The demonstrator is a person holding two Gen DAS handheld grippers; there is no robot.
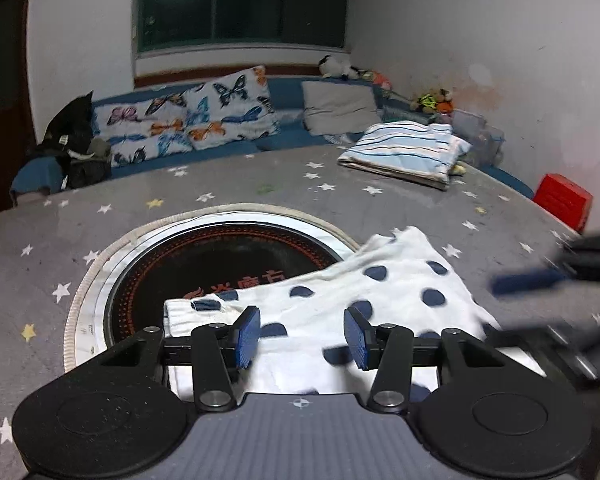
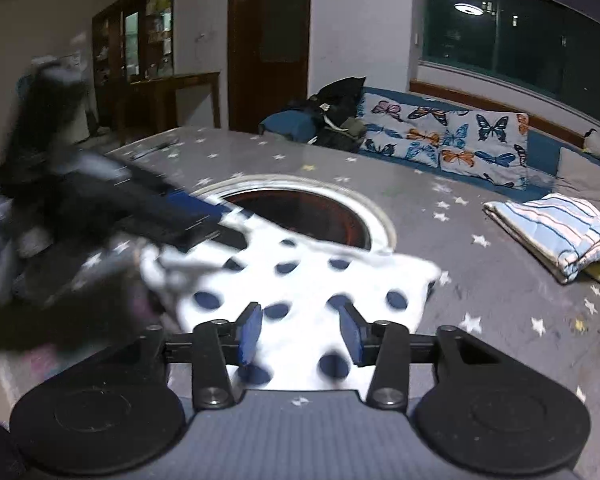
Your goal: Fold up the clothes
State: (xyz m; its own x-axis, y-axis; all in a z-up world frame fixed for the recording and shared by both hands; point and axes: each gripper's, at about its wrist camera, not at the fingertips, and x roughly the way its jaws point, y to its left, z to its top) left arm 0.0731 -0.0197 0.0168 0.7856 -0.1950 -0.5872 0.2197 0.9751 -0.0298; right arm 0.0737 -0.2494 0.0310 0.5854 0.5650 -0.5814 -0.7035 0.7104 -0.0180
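Note:
A white garment with dark blue dots [image 1: 364, 300] lies folded on the grey star-print table, partly over the round black hotplate [image 1: 220, 264]. My left gripper [image 1: 302, 334] is open and empty just above its near edge. My right gripper [image 2: 300, 334] is open and empty over the same garment [image 2: 300, 280]. In the right wrist view the left gripper [image 2: 196, 220] is a blurred dark shape at the garment's left edge. In the left wrist view the right gripper [image 1: 532, 282] is a blurred blue finger at the right.
A folded blue-striped cloth [image 1: 408, 152] lies at the table's far right, also in the right wrist view [image 2: 556, 228]. A red box [image 1: 562, 200] stands at the right edge. Butterfly pillows [image 1: 188, 120] and dark bags [image 1: 76, 140] sit on the bench behind.

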